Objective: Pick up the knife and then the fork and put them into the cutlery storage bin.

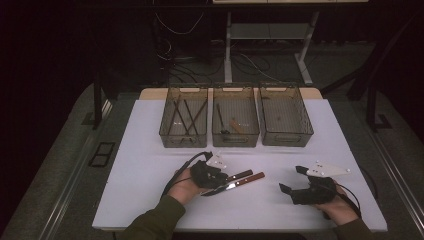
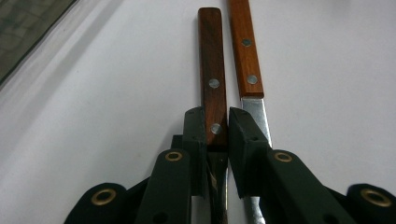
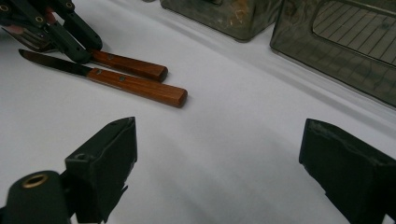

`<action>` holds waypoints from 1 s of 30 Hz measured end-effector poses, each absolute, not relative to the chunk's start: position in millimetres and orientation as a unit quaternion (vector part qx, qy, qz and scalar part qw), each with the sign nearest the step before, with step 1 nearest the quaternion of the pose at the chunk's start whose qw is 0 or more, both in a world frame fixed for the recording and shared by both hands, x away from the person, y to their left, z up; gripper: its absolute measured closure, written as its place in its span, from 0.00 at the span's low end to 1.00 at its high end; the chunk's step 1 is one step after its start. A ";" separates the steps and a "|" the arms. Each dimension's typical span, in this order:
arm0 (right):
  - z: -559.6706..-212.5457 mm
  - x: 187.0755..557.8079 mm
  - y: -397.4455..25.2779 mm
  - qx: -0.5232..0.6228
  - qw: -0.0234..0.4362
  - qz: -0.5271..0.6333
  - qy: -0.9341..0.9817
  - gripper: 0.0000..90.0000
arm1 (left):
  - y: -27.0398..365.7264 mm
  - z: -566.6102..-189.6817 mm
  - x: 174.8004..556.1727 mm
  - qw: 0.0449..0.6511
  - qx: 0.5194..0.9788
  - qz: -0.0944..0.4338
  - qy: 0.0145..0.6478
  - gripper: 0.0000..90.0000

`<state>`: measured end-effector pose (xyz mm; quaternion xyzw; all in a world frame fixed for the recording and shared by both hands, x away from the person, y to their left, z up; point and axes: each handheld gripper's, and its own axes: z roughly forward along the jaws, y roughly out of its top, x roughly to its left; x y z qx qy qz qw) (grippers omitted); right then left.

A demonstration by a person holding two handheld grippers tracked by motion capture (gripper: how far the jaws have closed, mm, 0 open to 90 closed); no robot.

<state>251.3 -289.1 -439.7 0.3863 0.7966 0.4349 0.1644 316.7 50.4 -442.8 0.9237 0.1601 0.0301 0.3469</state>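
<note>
1. Gripping the darker wooden-handled utensil (image 2: 213, 88), the left gripper (image 2: 216, 135) has its jaws closed on the handle's lower end, just where wood meets metal; in the right gripper view a fork's tines seem to show behind those jaws, so this is likely a fork, though I cannot be sure.
2. The piece lies flat on the white table (image 1: 150, 165), near the middle of the front edge and a little left of centre, well short of the three mesh bins (image 1: 235, 131) along the back edge.
3. Just beside it, almost parallel, lies a wooden-handled knife (image 3: 109, 78) with a lighter handle; its blade runs close by the left gripper's outer jaw.
4. Handling, as I judge it: stiff, light, not fragile. The riveted wood should give decent friction; the polished metal would be slippery, so the handle is the place to hold.
5. The present hold is near the neck, so the long handle may droop or swing on lifting. A grip nearer mid-handle would balance better.
6. The neighbouring knife could be nudged or dragged along when the utensil rises; lift straight up.
7. The right gripper (image 1: 299, 179) rests near the front right corner, jaws wide apart and holding nothing.
</note>
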 end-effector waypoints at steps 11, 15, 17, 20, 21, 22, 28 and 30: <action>-439.5 251.2 -288.9 0.385 0.164 0.436 0.797 0.13 | 48.0 -440.3 320.5 0.340 0.926 0.021 0.165 0.86; -439.5 251.4 -288.9 0.384 0.164 0.437 0.797 0.13 | 48.4 -438.7 320.9 0.333 0.928 0.013 0.168 0.86; -439.0 251.5 -289.0 0.384 0.162 0.439 0.796 0.13 | 48.8 -436.9 322.6 0.337 0.928 0.016 0.159 0.86; -437.0 252.1 -289.8 0.380 0.158 0.446 0.795 0.13 | 50.0 -431.9 323.5 0.342 0.926 0.013 0.156 0.86; -436.4 252.4 -289.6 0.379 0.157 0.449 0.794 0.13 | 50.3 -430.4 322.9 0.344 0.925 0.005 0.161 0.86; -435.5 252.9 -289.4 0.376 0.155 0.450 0.795 0.13 | 51.1 -428.6 323.6 0.345 0.926 0.009 0.156 0.86; -419.8 259.8 -284.6 0.336 0.138 0.458 0.811 0.13 | 52.1 -416.2 320.4 0.352 0.927 -0.004 0.131 0.86; -412.6 263.2 -279.8 0.317 0.132 0.458 0.820 0.13 | 50.2 -413.0 318.1 0.353 0.928 -0.008 0.116 0.86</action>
